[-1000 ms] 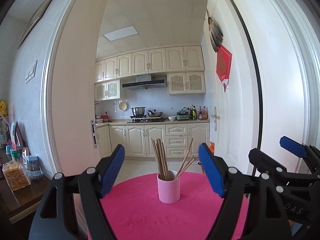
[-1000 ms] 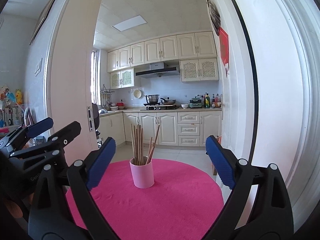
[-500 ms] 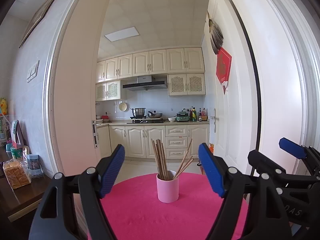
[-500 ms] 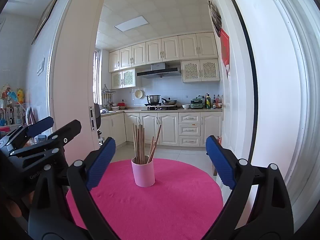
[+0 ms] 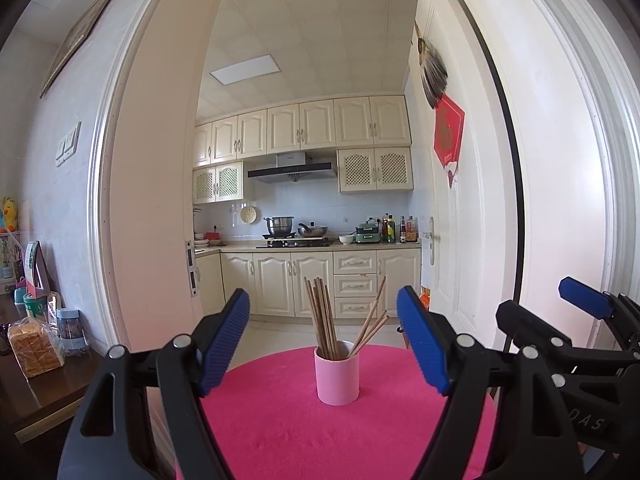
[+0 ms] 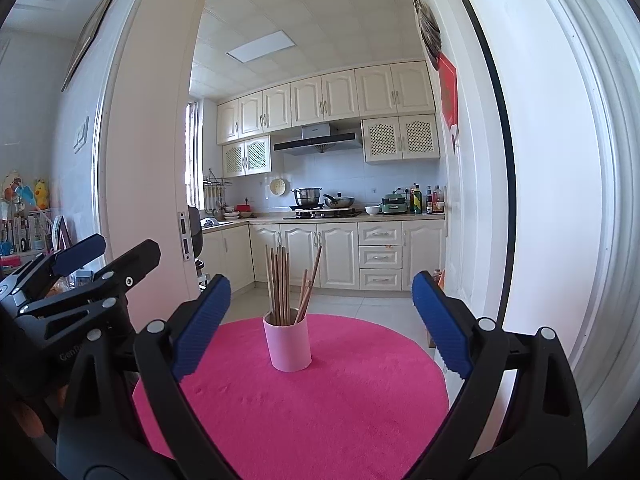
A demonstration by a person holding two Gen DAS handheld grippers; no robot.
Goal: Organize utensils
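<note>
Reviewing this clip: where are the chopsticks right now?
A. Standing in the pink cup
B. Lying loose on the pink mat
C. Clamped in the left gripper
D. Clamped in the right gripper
A: the chopsticks stand in the cup on the mat, while the left gripper and right gripper are both open and empty.

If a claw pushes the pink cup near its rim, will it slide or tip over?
The pink cup probably tips: it is tall, narrow, and the chopsticks rise far above its rim. The fuzzy pink mat likely resists sliding. The loose sticks may rattle and shift.
</note>
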